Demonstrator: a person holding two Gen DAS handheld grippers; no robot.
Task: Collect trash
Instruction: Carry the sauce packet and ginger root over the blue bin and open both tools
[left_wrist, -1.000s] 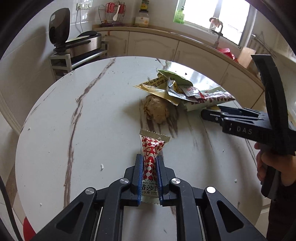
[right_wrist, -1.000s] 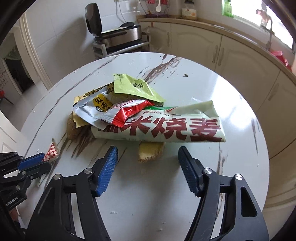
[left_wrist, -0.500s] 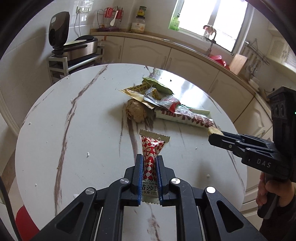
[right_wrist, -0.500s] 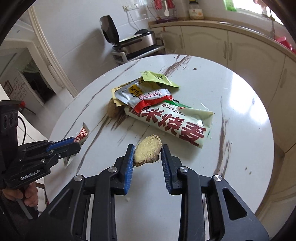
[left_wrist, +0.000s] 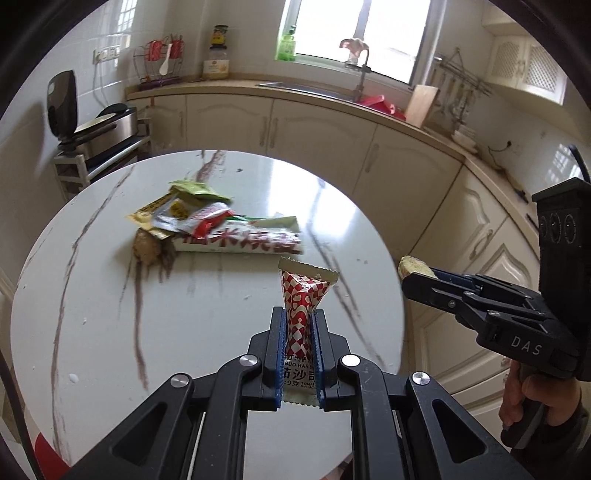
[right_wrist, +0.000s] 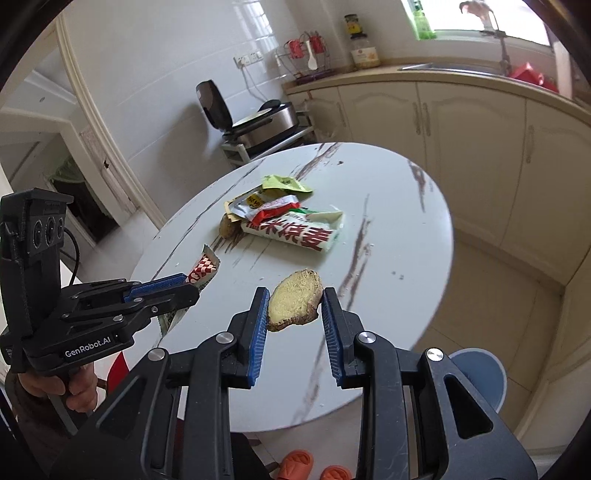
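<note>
Two handheld grippers hang above a round white surface (left_wrist: 207, 332) streaked with brown marble veins, in a kitchen with cream cabinets.

In the left wrist view, the left gripper (left_wrist: 298, 328) fills the lower centre. Its blue-padded jaws are pressed nearly together, pinching a red-and-white checkered sauce packet (left_wrist: 303, 295) about its middle. The packet stands upright between the pads, its crimped top sticking out toward 12 o'clock and its printed lower end showing below them.

At 3 o'clock in that view the right gripper (left_wrist: 417, 275) reaches in from the side, held by a hand (left_wrist: 532, 402) at the lower right. In the right wrist view the right gripper (right_wrist: 294, 306) has its jaws pinching a slice of ginger (right_wrist: 294, 300), cut face pale and fibrous, brown skin along the lower edge. The slice sits crosswise between the blue pads, touching both, lifted clear of the surface.

In the right wrist view the left gripper (right_wrist: 188, 286) appears at 9 o'clock, the checkered packet (right_wrist: 204, 266) poking from its tip.

On the surface, toward 12 o'clock from both sets of jaws and well apart from them, lies a pile of wrappers (right_wrist: 269, 203) overlapping a long white package with red characters (right_wrist: 295, 232). A second lump of ginger (left_wrist: 147, 249) lies against the pile's left edge.
</note>
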